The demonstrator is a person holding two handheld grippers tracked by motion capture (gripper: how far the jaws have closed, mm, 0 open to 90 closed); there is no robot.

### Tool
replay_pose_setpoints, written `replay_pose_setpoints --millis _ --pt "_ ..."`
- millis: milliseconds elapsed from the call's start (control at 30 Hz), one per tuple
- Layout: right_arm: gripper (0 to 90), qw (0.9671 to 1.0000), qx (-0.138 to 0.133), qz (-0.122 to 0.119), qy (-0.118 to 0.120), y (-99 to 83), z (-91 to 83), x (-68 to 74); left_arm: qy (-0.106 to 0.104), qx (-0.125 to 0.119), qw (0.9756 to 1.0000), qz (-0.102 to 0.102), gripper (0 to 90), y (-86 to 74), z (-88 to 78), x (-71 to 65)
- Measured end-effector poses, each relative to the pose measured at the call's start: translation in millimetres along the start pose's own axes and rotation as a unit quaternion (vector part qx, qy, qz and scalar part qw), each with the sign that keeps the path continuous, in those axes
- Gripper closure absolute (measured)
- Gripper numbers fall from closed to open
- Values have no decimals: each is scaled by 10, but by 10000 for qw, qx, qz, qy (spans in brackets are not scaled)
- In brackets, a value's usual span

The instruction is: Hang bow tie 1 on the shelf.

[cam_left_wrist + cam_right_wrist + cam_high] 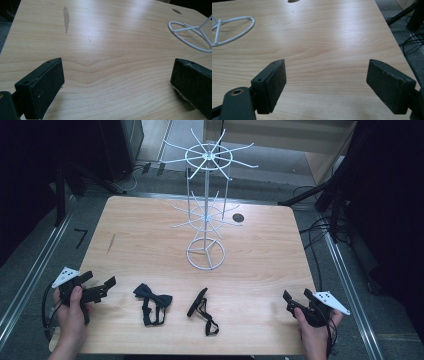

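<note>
Both sets of jaws are spread wide with nothing between them, just bare wood. The left gripper [97, 290] sits nearest the bow tie [151, 299], which lies flat at the near edge with a second bow tie [201, 309] just to its right; the right gripper [296, 301] is well apart from both. I'd grab the knot, not the loose strap, so it hangs cleanly on the wire rack [206, 205] mid-table. The wooden table [260, 250] stands on a grey floor with dark surroundings.
</note>
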State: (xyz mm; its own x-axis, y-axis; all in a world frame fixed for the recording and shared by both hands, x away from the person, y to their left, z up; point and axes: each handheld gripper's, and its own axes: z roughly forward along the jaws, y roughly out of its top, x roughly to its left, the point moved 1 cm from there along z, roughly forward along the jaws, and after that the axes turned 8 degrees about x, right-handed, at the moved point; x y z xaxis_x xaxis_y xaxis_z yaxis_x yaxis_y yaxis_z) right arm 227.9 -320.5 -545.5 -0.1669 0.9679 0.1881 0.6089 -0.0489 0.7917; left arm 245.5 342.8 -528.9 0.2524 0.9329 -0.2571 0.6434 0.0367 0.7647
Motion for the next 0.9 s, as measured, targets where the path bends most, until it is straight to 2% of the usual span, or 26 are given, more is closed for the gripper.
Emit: replay_pose_setpoints --millis 167,333,667,900 --pt "188 9996 -164 -113 188 57 -36 197 -2 51 10000 23 0 5 10 -1" --pt "204 9992 -132 -235 283 83 -30 376 10 40 10000 40 0 3 5 -3" --pt "219 9981 -164 -317 504 99 -42 609 -25 50 10000 7 0 3 6 2" --pt "263 9971 -140 -396 642 100 -22 736 -21 49 10000 1 0 3 5 3"
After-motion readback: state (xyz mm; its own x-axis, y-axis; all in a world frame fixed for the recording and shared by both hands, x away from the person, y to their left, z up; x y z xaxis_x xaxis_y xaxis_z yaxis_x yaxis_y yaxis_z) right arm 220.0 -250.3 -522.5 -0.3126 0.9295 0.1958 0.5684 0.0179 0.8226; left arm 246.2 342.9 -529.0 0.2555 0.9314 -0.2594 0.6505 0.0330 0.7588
